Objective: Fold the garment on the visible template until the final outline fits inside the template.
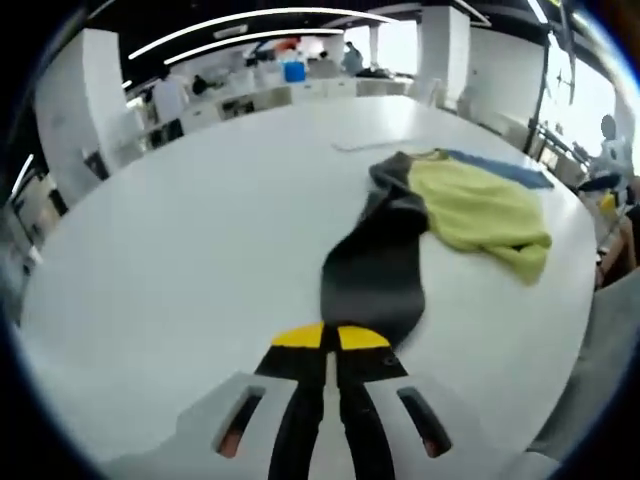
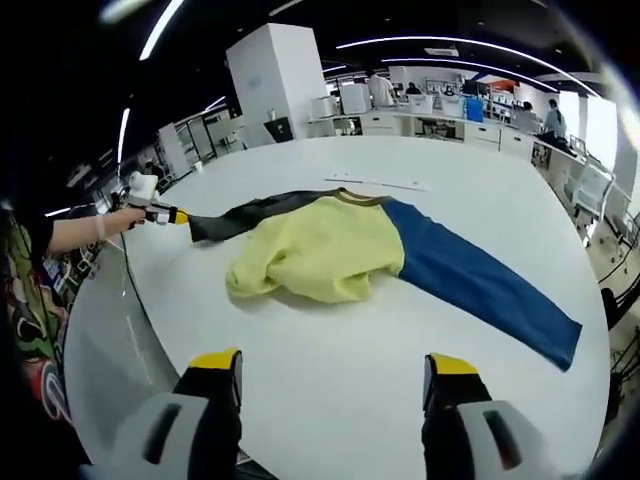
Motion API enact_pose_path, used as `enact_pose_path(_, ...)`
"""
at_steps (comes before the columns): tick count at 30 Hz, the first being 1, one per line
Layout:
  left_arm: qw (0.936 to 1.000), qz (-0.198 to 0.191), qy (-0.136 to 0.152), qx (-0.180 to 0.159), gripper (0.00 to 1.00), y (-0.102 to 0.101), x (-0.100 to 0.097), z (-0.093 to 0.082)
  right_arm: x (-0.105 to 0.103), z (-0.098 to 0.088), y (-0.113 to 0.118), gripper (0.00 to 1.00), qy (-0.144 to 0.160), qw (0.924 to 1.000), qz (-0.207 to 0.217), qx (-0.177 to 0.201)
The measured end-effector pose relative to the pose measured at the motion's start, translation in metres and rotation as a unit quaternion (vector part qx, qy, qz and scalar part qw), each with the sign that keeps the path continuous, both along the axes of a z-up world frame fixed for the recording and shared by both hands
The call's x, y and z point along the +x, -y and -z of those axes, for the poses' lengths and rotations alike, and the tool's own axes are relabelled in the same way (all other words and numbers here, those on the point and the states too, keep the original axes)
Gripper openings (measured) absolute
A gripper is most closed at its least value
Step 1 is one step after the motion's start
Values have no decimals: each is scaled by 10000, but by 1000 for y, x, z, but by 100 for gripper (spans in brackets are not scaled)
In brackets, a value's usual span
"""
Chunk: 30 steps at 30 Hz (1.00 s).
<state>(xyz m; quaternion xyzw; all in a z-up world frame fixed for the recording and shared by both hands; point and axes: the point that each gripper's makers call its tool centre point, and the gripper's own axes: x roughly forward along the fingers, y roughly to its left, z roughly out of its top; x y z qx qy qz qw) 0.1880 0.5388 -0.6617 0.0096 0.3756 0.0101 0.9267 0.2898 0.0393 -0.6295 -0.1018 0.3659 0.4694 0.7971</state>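
A long-sleeved garment lies crumpled on the white table [image 2: 330, 330]. It has a yellow body [image 2: 320, 255], a blue sleeve [image 2: 480, 285] spread out flat, and a dark grey sleeve [image 1: 375, 265]. My left gripper [image 1: 330, 338] is shut on the end of the grey sleeve and holds it stretched away from the yellow body [image 1: 475, 210]. In the right gripper view that left gripper [image 2: 170, 214] shows at the table's left edge in a person's hand, with the grey sleeve [image 2: 250, 215] taut. My right gripper [image 2: 333, 365] stands open over bare table, short of the garment.
A faint thin line [image 2: 375, 183] marks the table just beyond the collar. The round table's edge [image 2: 130, 300] runs close by on the left. Benches, a white pillar [image 2: 280, 80] and people stand in the room behind.
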Motion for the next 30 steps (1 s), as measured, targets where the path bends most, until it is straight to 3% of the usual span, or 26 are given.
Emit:
enact_pose_path(14, 9999, -142, -70, -67, 0, -53, 21, -4, -1, -1, -4, 81, 62, 9998, 8, -186)
enact_pose_path(20, 9996, -137, -208, 105, 0, -78, 25, -2, -4, 0, 1, 81, 24, 9997, 93, -234)
enact_pose_path(30, 9972, -385, -554, 337, 0, -126, 37, 20, -14, 10, 16, 80, -151, 9986, 279, -415)
